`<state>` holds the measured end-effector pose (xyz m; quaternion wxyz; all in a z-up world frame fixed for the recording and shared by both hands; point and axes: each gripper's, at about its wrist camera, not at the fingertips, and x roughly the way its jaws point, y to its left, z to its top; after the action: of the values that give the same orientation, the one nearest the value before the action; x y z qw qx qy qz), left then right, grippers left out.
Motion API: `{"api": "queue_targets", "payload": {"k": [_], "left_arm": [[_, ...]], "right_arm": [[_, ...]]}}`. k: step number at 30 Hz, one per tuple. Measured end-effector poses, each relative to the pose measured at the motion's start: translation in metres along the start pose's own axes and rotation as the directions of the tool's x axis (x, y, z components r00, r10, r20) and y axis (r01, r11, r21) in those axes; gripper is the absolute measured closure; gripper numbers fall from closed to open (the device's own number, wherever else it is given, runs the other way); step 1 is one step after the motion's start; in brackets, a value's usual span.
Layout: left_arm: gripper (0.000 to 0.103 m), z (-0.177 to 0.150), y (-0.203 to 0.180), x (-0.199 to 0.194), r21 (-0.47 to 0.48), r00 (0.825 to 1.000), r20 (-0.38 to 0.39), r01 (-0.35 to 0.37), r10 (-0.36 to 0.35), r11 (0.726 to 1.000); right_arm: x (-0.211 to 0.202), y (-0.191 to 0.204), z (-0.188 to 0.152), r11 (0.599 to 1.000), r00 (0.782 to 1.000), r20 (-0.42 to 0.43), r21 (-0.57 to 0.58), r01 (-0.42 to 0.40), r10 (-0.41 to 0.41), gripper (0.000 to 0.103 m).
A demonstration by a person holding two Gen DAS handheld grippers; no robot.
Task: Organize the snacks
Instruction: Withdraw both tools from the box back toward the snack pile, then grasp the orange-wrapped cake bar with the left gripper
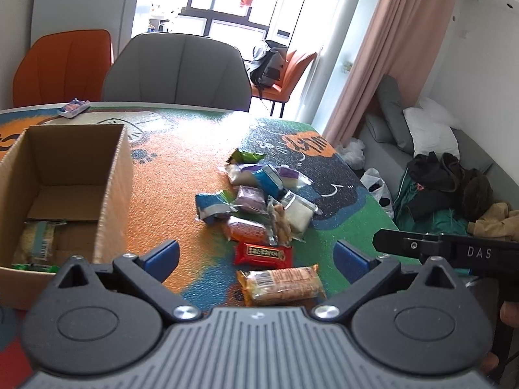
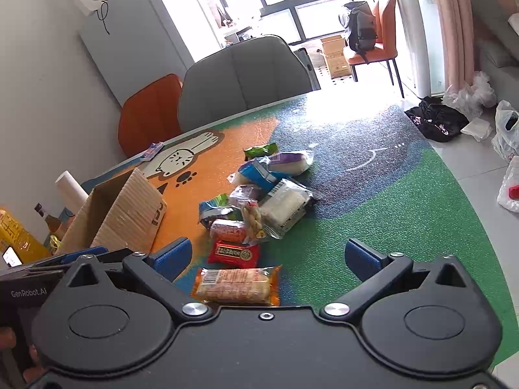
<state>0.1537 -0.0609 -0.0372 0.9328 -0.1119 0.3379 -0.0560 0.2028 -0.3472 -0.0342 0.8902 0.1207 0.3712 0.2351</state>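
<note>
Snacks (image 1: 259, 214): eleven loose; box (image 1: 113, 175): one.

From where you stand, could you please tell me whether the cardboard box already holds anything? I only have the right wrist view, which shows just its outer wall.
Observer: Yes. The left wrist view looks into the cardboard box: a pale packet lies on its floor.
Operator: Thank you. Is anything else in there?
Observer: A green packet lies against the near wall.
Operator: And is the left gripper free?
Observer: Yes, the left gripper is open and holds nothing.
</note>
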Motion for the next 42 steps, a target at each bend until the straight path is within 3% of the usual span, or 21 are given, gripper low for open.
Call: {"api": "queue_targets", "payload": {"k": [10,18,32,36,42], "left_arm": [[0.002,-0.016,-0.013,0.041,-0.033,0.997,-0.077,-0.023,0.02,0.999],[0.0,-0.029,-0.031,0.066,-0.059,0.991,-0.101,-0.089,0.083,0.994],[0.0,-0.045,-0.058,0.095,-0.024,0.978,-0.11,-0.183,0.179,0.983],[0.001,-0.05,-0.064,0.101,0.017,0.965,-0.097,-0.242,0.242,0.97],[0.0,-0.06,-0.067,0.11,0.063,0.956,-0.093,-0.273,0.278,0.96]], "right_arm": [[0.009,-0.027,-0.011,0.999,0.999,-0.034,0.014,0.037,-0.037,0.002],[0.014,-0.052,-0.014,0.997,0.997,-0.055,0.048,0.055,-0.052,0.001],[0.016,-0.069,-0.017,0.997,0.997,-0.043,0.015,0.072,-0.071,0.0],[0.018,-0.065,-0.019,0.997,0.996,-0.042,-0.016,0.077,-0.078,0.0],[0.022,-0.064,-0.021,0.997,0.995,-0.055,-0.017,0.077,-0.078,0.0]]}}
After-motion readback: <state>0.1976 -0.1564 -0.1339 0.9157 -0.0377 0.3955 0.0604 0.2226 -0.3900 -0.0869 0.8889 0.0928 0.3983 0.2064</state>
